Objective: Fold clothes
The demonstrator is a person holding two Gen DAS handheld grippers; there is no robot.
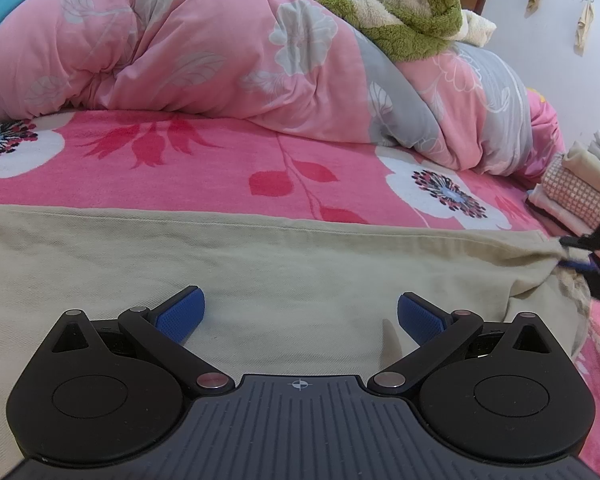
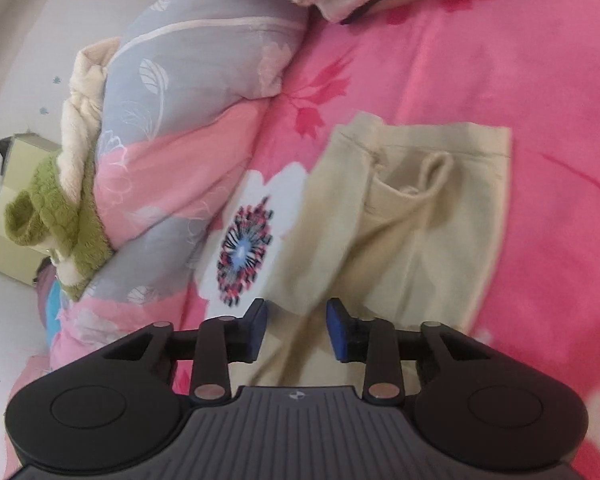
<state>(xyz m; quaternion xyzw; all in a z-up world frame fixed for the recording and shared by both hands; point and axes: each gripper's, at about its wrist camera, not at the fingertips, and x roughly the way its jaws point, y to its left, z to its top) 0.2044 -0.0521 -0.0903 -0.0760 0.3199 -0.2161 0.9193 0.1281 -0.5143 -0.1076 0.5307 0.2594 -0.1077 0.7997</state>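
Your left tongs (image 1: 301, 314) stood wide over the trousers (image 1: 260, 272); right tongs (image 2: 297, 328) narrower, empty. Pinch both layers squarely.

beige trousers (image 2: 400, 216), flat (waist rumpled), on bedspread (image 2: 500, 80)

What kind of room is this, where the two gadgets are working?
Most likely a bedroom in a home. The beige garment lies on a bed with a pink flowered sheet, a bunched pink and grey quilt sits behind it, and folded clothes are stacked at the side.
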